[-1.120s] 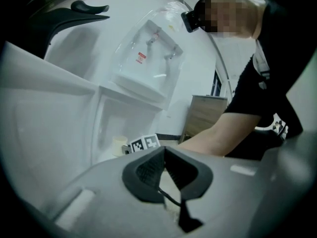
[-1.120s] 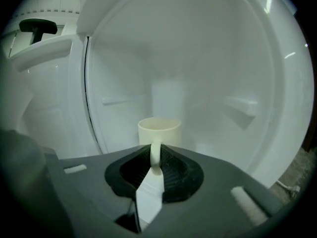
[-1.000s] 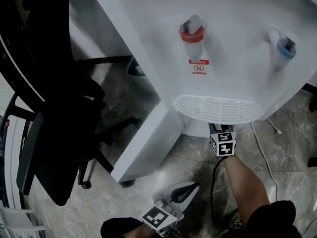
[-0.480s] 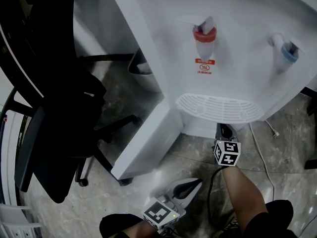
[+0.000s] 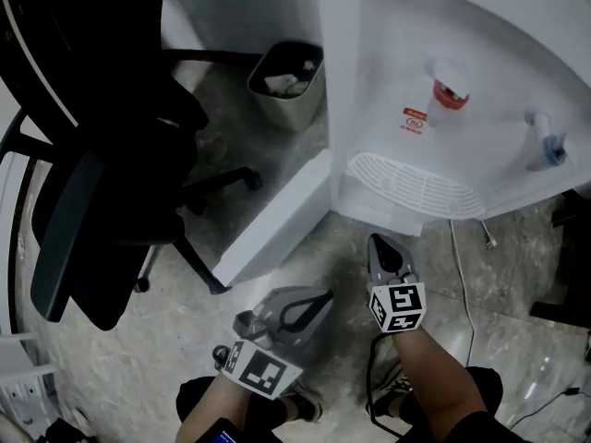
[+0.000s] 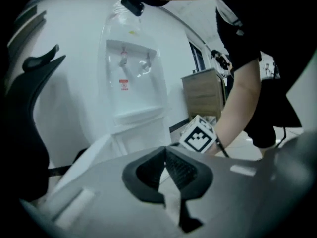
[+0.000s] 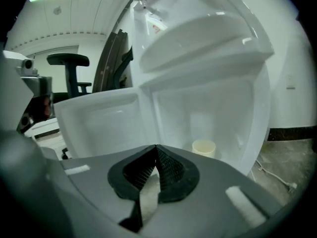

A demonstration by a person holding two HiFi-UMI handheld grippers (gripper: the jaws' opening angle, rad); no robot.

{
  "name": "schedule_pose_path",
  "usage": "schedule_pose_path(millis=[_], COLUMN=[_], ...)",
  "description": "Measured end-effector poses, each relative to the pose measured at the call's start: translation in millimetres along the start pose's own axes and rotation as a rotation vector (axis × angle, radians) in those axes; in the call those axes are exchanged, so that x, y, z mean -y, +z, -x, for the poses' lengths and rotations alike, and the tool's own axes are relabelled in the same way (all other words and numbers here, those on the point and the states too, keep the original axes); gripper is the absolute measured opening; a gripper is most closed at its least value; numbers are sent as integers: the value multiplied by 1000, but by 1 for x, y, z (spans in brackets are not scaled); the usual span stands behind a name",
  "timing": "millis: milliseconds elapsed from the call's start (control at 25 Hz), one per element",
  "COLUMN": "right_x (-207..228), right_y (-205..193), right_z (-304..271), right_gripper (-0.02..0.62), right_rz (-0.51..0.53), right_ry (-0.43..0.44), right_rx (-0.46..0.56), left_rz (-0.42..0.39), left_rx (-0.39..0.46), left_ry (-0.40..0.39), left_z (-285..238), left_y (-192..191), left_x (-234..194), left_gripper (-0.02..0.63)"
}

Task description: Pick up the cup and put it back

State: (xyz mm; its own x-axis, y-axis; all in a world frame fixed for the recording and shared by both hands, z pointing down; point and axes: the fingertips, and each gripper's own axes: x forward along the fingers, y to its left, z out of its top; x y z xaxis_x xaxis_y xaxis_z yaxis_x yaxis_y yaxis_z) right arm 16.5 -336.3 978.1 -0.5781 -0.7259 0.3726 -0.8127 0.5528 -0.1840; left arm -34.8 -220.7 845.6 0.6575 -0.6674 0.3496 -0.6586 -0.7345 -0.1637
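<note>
Right gripper view: the right gripper (image 7: 156,151) has just snapped its jaws together with nothing between them, and it's backed away from the water dispenser (image 7: 198,38). The cup (image 7: 203,147) stands alone inside the lower cabinet (image 7: 218,108), well clear. Looks like the put-back is done. The left gripper (image 6: 165,150) is clenched and empty too.

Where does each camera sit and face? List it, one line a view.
Head view: on the person's head, looking steeply down at dispenser, chair, bin; left gripper, right gripper and forearms show.
Left gripper view: on the left gripper, facing the dispenser front past its shut jaws; the person's arm shows.
Right gripper view: on the right gripper, facing the dispenser's open cabinet with the cup; its just-closed, empty jaws show.
Shared: all show the dispenser; head and left gripper views share the right gripper's cube.
</note>
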Motion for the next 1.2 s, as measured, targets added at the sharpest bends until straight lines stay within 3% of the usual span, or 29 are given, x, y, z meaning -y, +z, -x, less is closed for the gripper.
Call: schedule_pose_path(millis=[160, 240, 320, 520, 640, 720, 800, 920, 1080, 1200], right_x=[-49, -69, -83, -123, -153, -175, -190, -203, -219, -237], right_y=[50, 80, 105, 171, 237, 285, 334, 393, 425, 438], right_z=[71, 104, 134, 193, 239, 275, 312, 364, 422, 470], right_gripper=[8, 8, 8, 9, 9, 9, 9, 9, 9, 9], right_rz=[15, 22, 52, 29, 9, 12, 14, -5, 13, 2], right_ry=[117, 160, 183, 163, 150, 142, 108, 4, -85, -87], right_rx=[-95, -137, -182, -267, -251, -231, -189, -110, -63, -23], left_rz=[69, 121, 188, 493, 675, 740, 748, 697, 639, 580], left_rx=[-45, -117, -163, -173, -135, -104, -46, 30, 26, 34], left_ry=[225, 278, 281, 337, 321, 262, 187, 93, -22, -78], left_z=[63, 94, 122, 209, 255, 283, 303, 327, 338, 351], left_y=[41, 44, 51, 80, 129, 182, 243, 319, 370, 396], left_x=[-33, -32, -21, 1, 25, 39, 50, 57, 75, 100], left_gripper=[5, 5, 5, 5, 5, 5, 5, 5, 5, 5])
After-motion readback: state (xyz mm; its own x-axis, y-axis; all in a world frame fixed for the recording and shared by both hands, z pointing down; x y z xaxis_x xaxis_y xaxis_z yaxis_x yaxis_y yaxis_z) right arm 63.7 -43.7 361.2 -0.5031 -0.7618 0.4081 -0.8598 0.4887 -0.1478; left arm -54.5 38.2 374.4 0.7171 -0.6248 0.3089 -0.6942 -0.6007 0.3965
